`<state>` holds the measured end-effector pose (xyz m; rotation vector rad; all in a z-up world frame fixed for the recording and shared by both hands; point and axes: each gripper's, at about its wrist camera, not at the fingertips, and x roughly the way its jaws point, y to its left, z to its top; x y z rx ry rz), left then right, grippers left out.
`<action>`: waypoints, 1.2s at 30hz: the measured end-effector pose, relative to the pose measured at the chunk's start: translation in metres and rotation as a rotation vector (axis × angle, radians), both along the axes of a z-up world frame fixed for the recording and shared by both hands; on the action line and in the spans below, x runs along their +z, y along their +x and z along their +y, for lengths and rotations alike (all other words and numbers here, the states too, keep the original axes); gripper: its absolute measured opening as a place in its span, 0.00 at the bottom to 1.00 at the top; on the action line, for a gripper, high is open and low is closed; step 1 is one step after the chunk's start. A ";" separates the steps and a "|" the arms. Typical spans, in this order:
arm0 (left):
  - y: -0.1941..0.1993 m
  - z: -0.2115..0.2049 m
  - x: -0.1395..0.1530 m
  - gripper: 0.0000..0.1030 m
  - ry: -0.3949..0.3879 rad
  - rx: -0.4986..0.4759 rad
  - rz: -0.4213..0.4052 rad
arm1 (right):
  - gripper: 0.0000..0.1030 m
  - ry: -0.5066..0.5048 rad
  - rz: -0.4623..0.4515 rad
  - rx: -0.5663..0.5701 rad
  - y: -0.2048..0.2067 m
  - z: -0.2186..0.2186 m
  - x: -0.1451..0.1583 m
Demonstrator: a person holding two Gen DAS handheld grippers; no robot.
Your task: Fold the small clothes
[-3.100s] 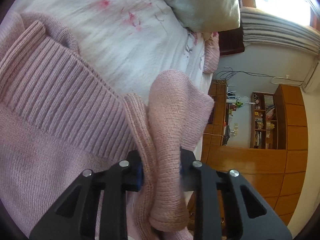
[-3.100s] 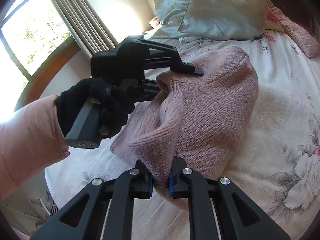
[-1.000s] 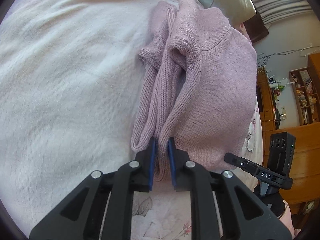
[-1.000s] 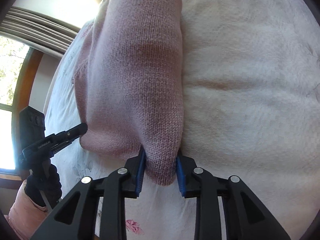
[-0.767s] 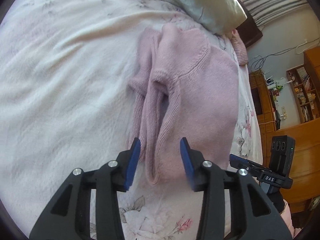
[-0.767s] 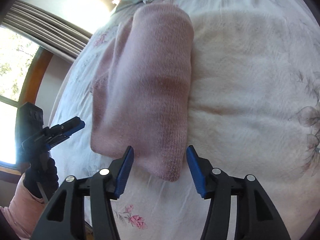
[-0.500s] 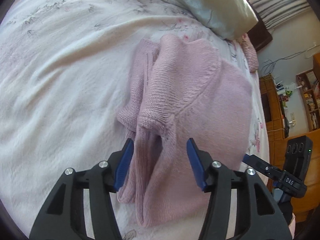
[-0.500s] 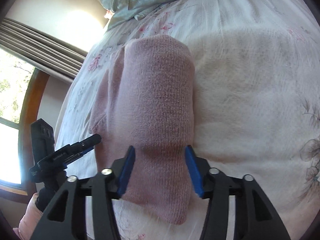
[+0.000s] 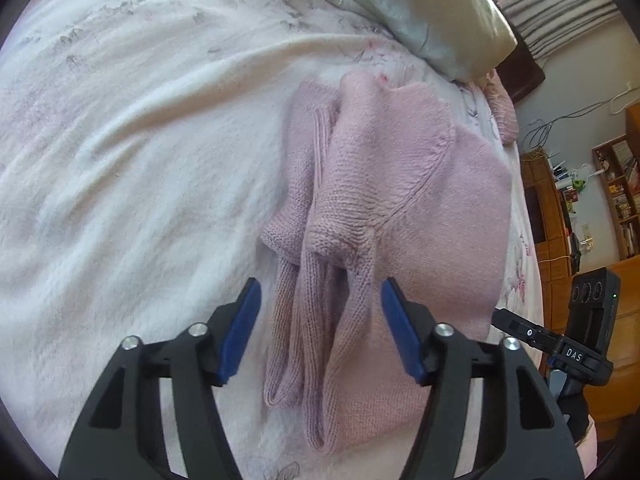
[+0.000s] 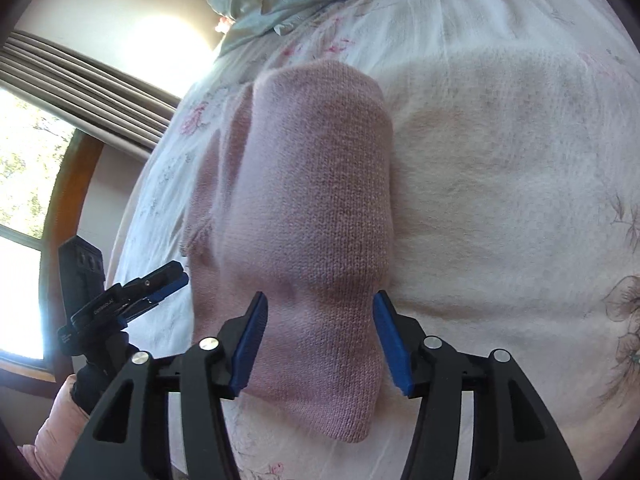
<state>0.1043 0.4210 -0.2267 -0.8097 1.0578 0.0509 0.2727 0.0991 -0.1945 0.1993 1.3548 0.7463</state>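
A pink knitted sweater (image 9: 420,216) lies folded on the white floral bedspread (image 9: 120,160), with its ribbed sleeves (image 9: 296,340) bunched along its left edge. My left gripper (image 9: 320,328) is open just above those sleeves and holds nothing. In the right wrist view the same sweater (image 10: 312,200) lies as a smooth folded slab. My right gripper (image 10: 320,336) is open over its near corner and holds nothing. Each view shows the other gripper off to one side: the right gripper (image 9: 560,356) and the left gripper (image 10: 132,296).
Satin pillows (image 9: 432,12) lie at the head of the bed. A window with striped curtains (image 10: 80,80) is on the left in the right wrist view. Wooden cabinets and shelves (image 9: 600,208) stand beyond the bed's right edge. A gloved hand and pink sleeve (image 10: 64,412) hold the left gripper.
Both grippers were shut on the sweater's edges one second ago. They have since let go, opened wide, and moved forward over the sweater, which now rests flat on the bed.
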 end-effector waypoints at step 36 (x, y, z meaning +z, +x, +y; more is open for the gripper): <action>0.058 -0.024 -0.067 0.92 -0.215 -0.217 -0.040 | 0.94 0.138 0.176 0.057 0.032 0.032 -0.070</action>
